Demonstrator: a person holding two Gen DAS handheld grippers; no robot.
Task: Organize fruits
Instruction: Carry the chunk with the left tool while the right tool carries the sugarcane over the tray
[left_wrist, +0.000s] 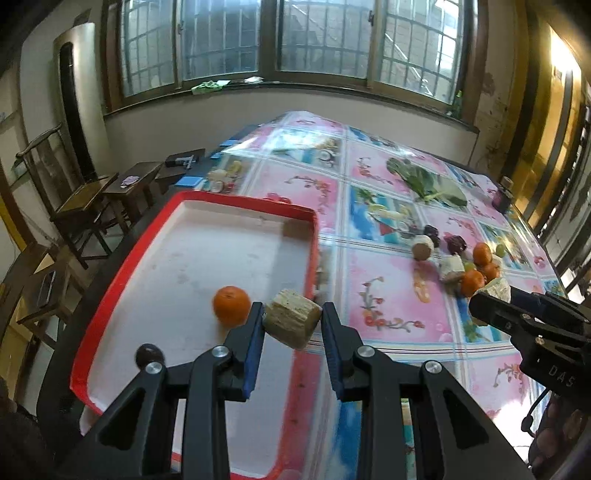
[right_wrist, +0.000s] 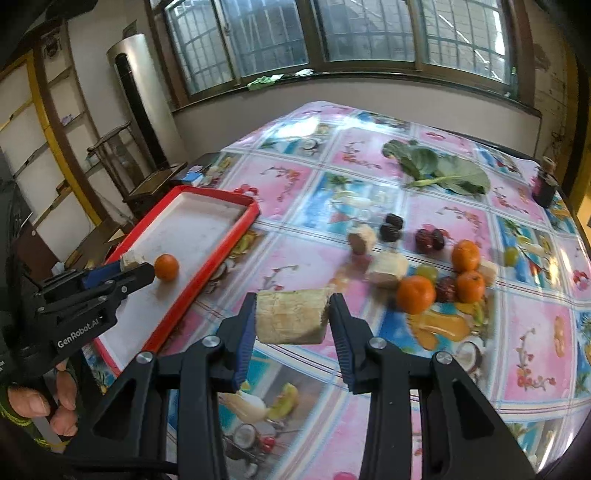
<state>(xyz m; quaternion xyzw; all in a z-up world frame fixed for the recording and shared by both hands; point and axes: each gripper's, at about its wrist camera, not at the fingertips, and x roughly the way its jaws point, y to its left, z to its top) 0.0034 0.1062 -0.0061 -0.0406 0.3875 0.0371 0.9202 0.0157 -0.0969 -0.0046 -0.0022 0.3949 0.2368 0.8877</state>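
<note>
My left gripper (left_wrist: 292, 314) is shut on a pale sugarcane chunk (left_wrist: 291, 319) above the red-rimmed white tray (left_wrist: 122, 266), next to an orange (left_wrist: 231, 305) and a dark fruit (left_wrist: 149, 355) that lie in the tray. My right gripper (right_wrist: 291, 308) is shut on another pale sugarcane chunk (right_wrist: 292, 316), held above the tablecloth right of the tray (right_wrist: 218, 254). On the cloth lie oranges (right_wrist: 415, 294), dark red dates (right_wrist: 428, 240), green grapes (right_wrist: 427, 272) and more pale chunks (right_wrist: 386, 272). The left gripper shows in the right wrist view (right_wrist: 135, 267).
A leafy green vegetable (right_wrist: 443, 171) lies at the far side of the table. A small dark jar (right_wrist: 545, 186) stands near the far right edge. Wooden chairs (left_wrist: 85, 199) stand left of the table below the window.
</note>
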